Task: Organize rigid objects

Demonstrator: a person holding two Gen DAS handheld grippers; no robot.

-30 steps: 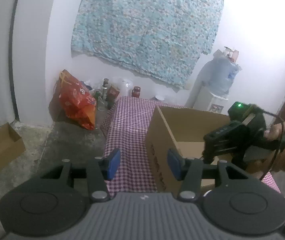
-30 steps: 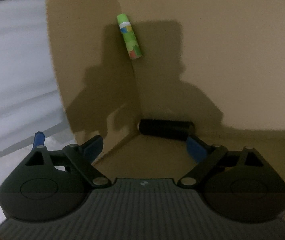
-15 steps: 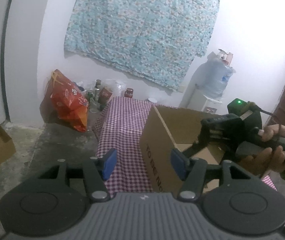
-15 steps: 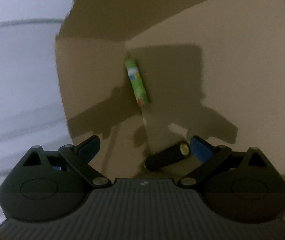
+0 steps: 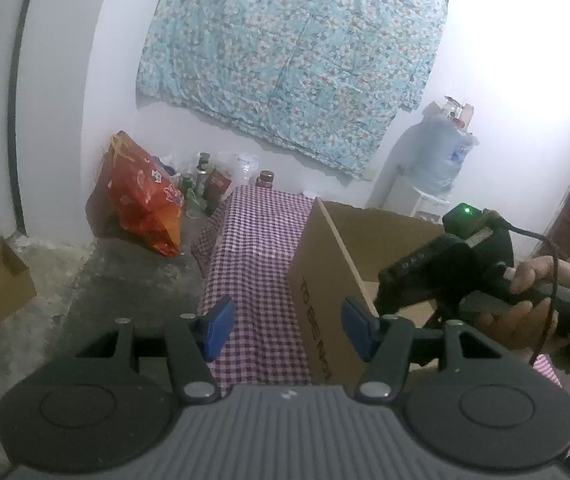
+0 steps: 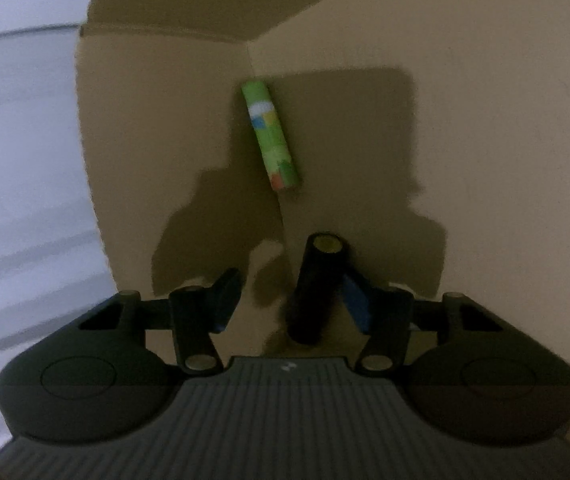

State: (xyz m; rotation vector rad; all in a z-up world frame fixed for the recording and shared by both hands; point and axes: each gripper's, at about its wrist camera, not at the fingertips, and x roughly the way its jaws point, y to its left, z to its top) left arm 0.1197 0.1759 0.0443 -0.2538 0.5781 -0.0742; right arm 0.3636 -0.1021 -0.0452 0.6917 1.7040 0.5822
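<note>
the right tool (image 6: 291, 300) was down inside the cardboard box (image 6: 485, 160), pointing at the corner where two walls met the floor. the black cylinder (image 6: 315, 288) lay on the box floor between its fingers, its long axis running almost straight away from the tool, the yellowish end cap at the far end and the near end close to the tool's body. it sat off centre, hard by the right blue pad (image 6: 355, 300) and apparently touching it, while the left pad (image 6: 227, 300) stood apart from it with bare cardboard showing in the gap. the jaws had just been closing, from wide to about half, with the cylinder between them but not yet pinched from both sides, so i read the tool as not gripping. since the cylinder's length lay along the fingers, any closing would squeeze across its round width. whether a grasp or a nudge was meant, the pictures did not settle.

the green tube (image 6: 271, 134) lay farther on, up against the corner seam, also lengthwise away from the tool and slightly slanted, well apart from the black one.

the left tool (image 5: 287, 328) was held outside the box, over the checked worktop (image 5: 261, 240), half open and empty, the box's printed wall just beside its right pad. the right hand (image 5: 525, 292) was plainly the nearer one.
</note>
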